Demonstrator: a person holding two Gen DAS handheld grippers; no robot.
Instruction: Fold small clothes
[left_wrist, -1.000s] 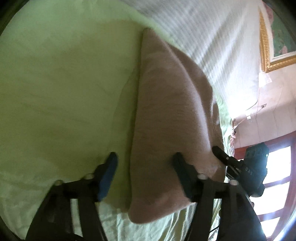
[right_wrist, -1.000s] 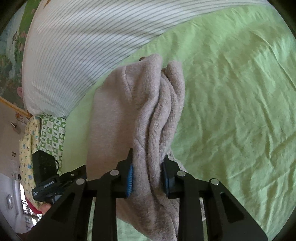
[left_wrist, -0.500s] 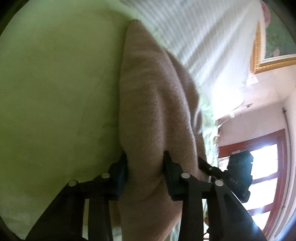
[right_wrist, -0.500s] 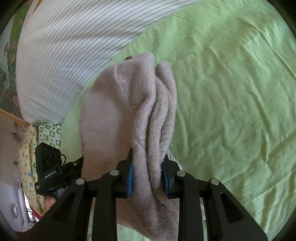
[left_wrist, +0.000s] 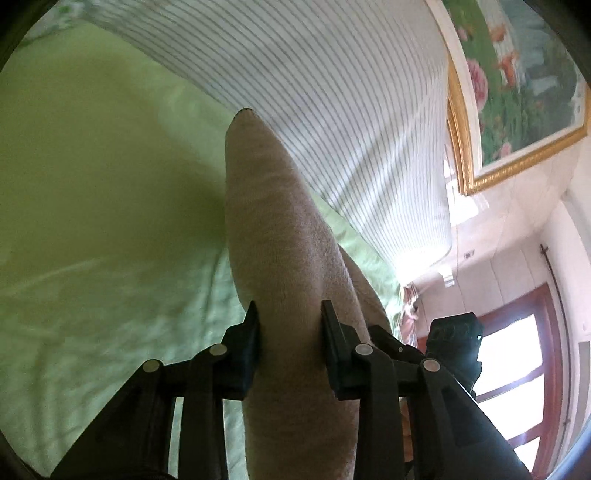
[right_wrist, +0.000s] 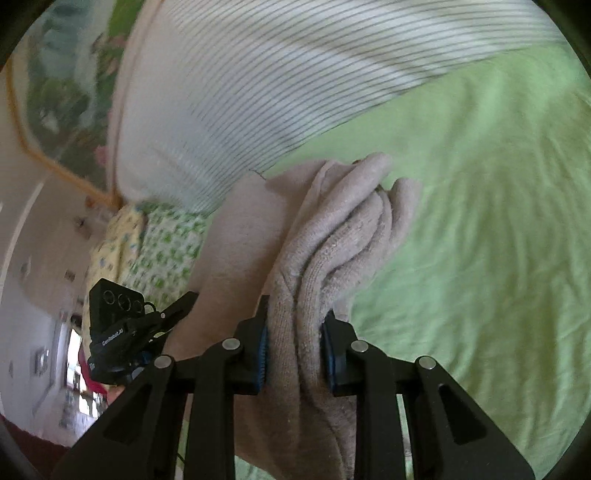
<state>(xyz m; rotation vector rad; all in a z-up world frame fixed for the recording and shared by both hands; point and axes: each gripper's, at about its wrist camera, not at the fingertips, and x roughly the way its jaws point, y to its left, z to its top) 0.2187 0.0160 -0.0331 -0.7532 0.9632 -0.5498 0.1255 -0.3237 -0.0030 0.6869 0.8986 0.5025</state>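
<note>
A beige knitted garment (left_wrist: 273, 229) is folded and held up over the green bed sheet (left_wrist: 92, 192). My left gripper (left_wrist: 290, 325) is shut on its smooth folded edge. My right gripper (right_wrist: 295, 328) is shut on the bunched, layered edge of the same garment (right_wrist: 332, 236). The right gripper also shows at the lower right of the left wrist view (left_wrist: 454, 339). The left gripper shows at the lower left of the right wrist view (right_wrist: 122, 325). The lower part of the garment is hidden behind the fingers.
A white striped pillow (left_wrist: 332, 92) lies at the head of the bed, also in the right wrist view (right_wrist: 240, 81). A green checked cloth (right_wrist: 162, 243) lies beside it. A gold-framed painting (left_wrist: 517, 92) hangs on the wall above a red-framed window (left_wrist: 524, 354).
My left gripper closed on the garment's folded edge. Both grippers then lifted and tilted up with the garment, so the pillow and wall fill more of each view.
</note>
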